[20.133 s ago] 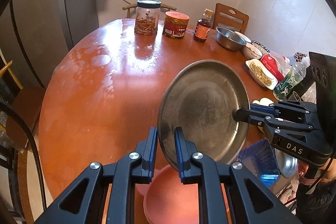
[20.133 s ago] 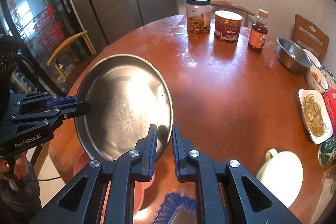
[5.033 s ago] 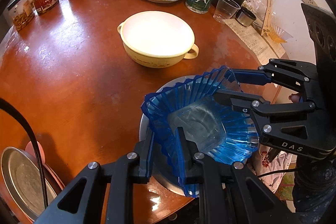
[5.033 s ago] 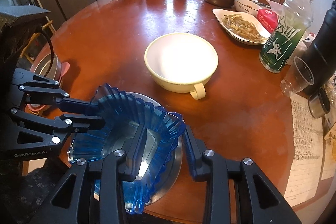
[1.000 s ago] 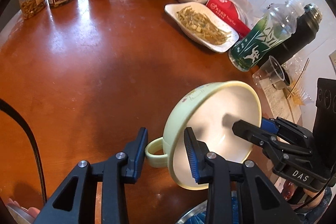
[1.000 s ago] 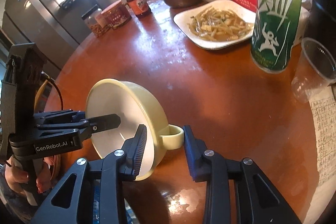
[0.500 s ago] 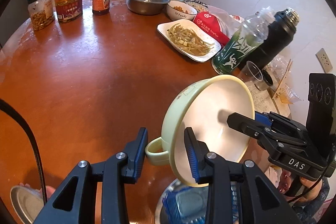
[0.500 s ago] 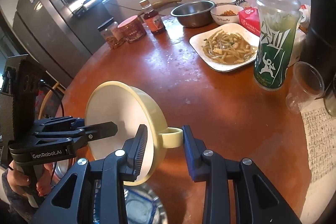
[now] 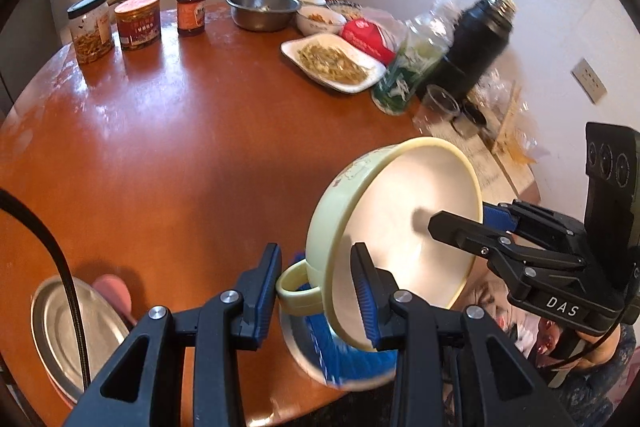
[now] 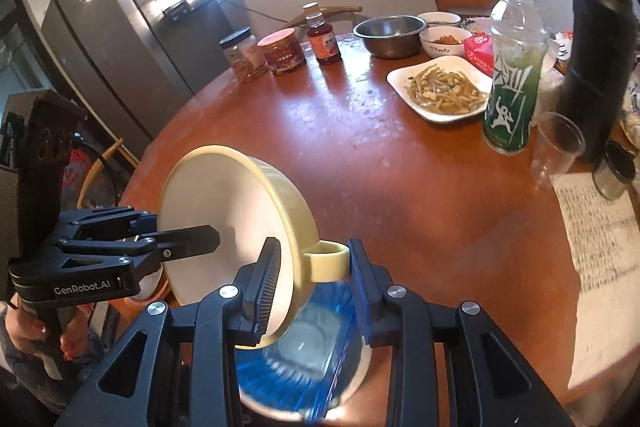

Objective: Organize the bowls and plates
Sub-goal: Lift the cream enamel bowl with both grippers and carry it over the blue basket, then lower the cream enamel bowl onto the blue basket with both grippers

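- Between my left gripper [image 9: 316,291] jaws sits the yellow bowl [image 9: 400,227]: they pinch its wall and handle.
- Opposite, my right gripper [image 10: 314,277] pinches the other handle side.
- Bowl hangs tilted over the blue dish [image 10: 304,359], at six o'clock on the table [image 10: 400,167].
- I judge it rigid, glazed, slippery, chippable; rim beside each handle grips best.

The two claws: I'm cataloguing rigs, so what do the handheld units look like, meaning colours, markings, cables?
Both are matte black frames with triangular cut-outs and silver screws. The left claw has blue ribbed pads, white "GenRobot.AI" lettering and a black cable. The right claw reads "DAS", with one blue pad and one that looks dark. Each carries a black upright block. Painted fingernails show on the left hand.
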`<state>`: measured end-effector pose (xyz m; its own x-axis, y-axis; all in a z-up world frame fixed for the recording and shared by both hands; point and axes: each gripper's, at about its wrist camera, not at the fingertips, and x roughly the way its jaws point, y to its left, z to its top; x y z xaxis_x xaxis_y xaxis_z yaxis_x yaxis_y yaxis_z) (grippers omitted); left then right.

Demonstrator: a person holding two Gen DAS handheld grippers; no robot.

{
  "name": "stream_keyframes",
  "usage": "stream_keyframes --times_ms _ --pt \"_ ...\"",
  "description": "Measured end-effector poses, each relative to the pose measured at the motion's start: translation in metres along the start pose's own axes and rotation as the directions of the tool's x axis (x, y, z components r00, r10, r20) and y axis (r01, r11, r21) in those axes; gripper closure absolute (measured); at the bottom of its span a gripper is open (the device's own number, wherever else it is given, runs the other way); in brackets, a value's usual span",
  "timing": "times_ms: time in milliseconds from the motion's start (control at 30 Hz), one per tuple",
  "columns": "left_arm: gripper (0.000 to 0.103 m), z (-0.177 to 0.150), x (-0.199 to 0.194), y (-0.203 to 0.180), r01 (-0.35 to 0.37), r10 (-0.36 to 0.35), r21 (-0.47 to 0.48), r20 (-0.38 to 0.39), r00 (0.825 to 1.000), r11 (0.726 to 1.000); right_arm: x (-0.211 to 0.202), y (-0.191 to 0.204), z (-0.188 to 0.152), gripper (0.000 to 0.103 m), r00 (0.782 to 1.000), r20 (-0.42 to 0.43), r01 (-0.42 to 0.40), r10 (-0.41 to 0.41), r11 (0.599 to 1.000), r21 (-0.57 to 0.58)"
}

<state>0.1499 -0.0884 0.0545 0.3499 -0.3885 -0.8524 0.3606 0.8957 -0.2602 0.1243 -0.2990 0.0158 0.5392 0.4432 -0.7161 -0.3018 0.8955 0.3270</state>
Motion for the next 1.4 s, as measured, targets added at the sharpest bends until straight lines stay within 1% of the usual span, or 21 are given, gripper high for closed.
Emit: stream_keyframes --times_ms 133,267,433,633,1167,1400 --pt "0.067 -0.022 0.003 -0.004 0.006 -0.005 0.015 -0.043 0.999 1.0 -0.008 0.007 -0.023 0.068 1.0 -0.025 0.014 -0.014 1.0 0.0" --pt "0.067 -0.037 0.011 -0.009 -0.002 0.005 0.027 -0.078 0.997 1.0 -0.011 0.013 -0.042 0.068 0.998 -0.054 0.036 -0.036 0.999 -0.008" --pt "0.067 -0.047 0.017 -0.013 -0.014 0.018 0.04 -0.098 0.995 0.999 -0.009 0.012 -0.054 0.068 0.996 -0.077 0.046 -0.047 0.999 -0.007" --pt "0.067 -0.051 0.027 -0.017 -0.029 0.035 0.053 -0.111 0.993 0.998 -0.003 0.007 -0.058 0.067 0.994 -0.095 0.058 -0.058 0.998 -0.01" --pt "0.067 -0.043 0.047 -0.014 -0.045 0.053 0.061 -0.142 0.988 0.997 0.014 0.0 -0.05 0.066 0.989 -0.125 0.077 -0.081 0.996 -0.036" --pt "0.067 -0.039 0.05 -0.012 -0.031 0.04 0.062 -0.144 0.989 0.998 0.021 -0.004 -0.049 0.066 0.988 -0.132 0.072 -0.076 0.997 -0.034"
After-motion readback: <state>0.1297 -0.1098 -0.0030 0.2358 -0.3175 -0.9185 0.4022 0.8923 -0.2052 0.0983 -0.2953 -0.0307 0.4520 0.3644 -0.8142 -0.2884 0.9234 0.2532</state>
